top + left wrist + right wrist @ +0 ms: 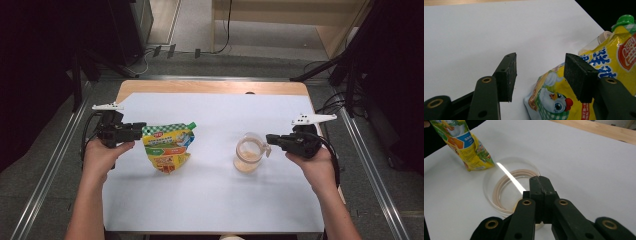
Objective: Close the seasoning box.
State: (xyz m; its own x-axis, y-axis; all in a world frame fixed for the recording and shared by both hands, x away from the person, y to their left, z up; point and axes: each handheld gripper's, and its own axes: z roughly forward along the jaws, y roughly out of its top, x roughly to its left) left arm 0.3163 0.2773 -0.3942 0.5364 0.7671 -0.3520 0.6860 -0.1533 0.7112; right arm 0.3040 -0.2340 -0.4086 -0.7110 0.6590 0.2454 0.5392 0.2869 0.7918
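Fingers of the left gripper [539,75] stand apart, released, with the yellow spouted pouch [167,147] just beside one pad on the white worktop [215,200]. Right gripper [541,182] has its fingers clenched together at the rim of the clear measuring cup [248,152], apparently on its handle. Pouch and cup sit well apart, pouch to the left.

Pouch [167,147]: yellow, green-white check band, green cap, blue and orange patches, red label, cartoon chick print. Cup [248,152]: clear, pale beige ring at base. Worktop [220,195]: white sheet, light wood edge. Tools: black.
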